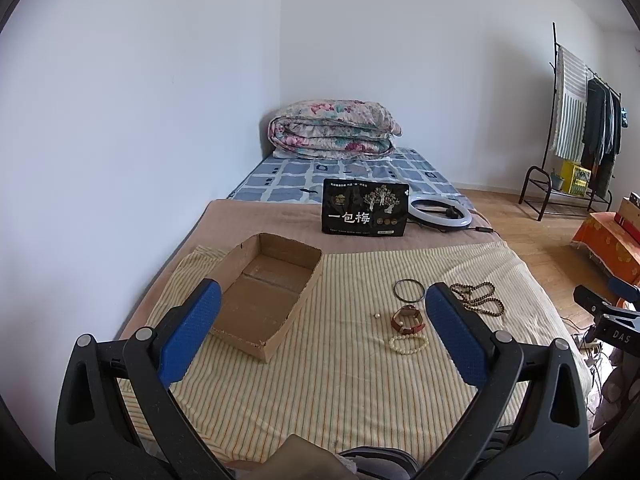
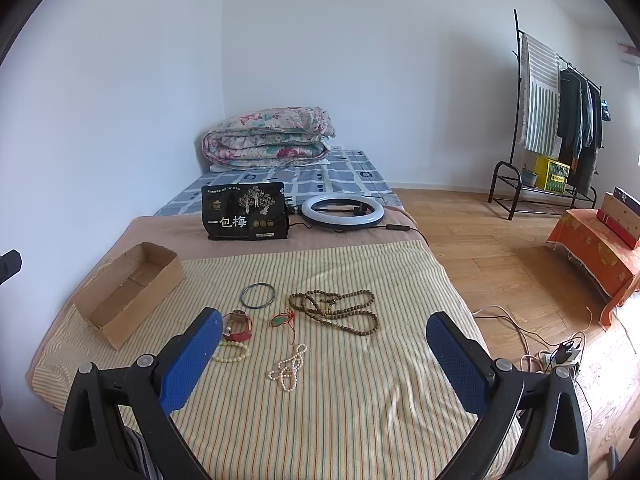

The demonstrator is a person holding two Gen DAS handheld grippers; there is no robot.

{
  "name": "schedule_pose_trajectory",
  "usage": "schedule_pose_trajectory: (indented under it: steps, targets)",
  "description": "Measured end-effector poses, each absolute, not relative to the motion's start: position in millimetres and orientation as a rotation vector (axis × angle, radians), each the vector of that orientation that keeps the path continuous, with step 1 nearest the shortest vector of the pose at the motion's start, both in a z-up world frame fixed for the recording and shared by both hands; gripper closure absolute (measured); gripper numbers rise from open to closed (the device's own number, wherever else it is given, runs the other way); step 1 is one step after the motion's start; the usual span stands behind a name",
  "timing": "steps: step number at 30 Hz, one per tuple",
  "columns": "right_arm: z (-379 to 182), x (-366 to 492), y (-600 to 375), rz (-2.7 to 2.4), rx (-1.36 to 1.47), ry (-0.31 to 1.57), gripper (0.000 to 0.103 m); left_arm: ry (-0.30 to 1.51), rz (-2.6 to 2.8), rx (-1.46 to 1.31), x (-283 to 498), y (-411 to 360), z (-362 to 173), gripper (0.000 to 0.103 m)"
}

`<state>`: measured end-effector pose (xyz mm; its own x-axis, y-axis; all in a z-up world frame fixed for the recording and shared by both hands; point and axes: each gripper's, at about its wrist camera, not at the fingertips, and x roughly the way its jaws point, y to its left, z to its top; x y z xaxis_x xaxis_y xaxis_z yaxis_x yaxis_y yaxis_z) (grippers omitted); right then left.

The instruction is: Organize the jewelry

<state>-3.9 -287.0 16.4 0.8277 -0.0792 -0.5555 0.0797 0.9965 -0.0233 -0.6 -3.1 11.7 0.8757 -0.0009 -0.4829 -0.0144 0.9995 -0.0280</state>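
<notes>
Tongs (image 1: 323, 334) (image 2: 324, 354) agape above jewelry

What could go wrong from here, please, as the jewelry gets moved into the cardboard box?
1. The brown bead necklace lies in loose loops, so a pinch on one strand may drag the rest or snag the red-corded pendant beside it.
2. The watch and the pearl bracelet lie close together; the open left gripper could catch both.
3. The single loose pearl is tiny and may roll off on the soft striped cloth.
</notes>
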Motion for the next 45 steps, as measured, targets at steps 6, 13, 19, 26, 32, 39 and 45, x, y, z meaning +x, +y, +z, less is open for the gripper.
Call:
schedule_pose_trajectory:
  steps: [6,13,19,26,32,39,45]
  targets:
    - [14.3,-4.7,-288.7,-0.084,0.006,0.593,0.0,0.504,0.006,-0.032,1.7,-7.5,15.0,0.0]
    - [13.7,-4.5,-289.6,-0.085,0.007,0.595,0.0,0.498,0.006,-0.034,-1.8,-3.8,16.4,0.0]
    - [13.4,-3.8,-288.9,-0.086,0.006,0.596,0.0,0.497,0.003,-0.034,-3.2,-4.5,16.7,0.0]
    - [12.8,-4.2,-288.7,-0.085,0.005,0.6,0.0,0.495,0.004,-0.033,-3.8,-4.1,14.8,0.0]
    - [12.3,-4.5,-288.3,-0.084,0.004,0.598,0.0,0.495,0.005,-0.033,-3.8,-4.1,14.6,0.0]
    - [11.4,-3.8,-288.2,-0.086,0.003,0.599,0.0,0.495,0.004,-0.034,-4.0,-3.9,14.4,0.0]
    - [11.2,-4.0,-288.2,-0.085,0.004,0.599,0.0,0.496,0.004,-0.034,-4.6,-4.9,15.5,0.0]
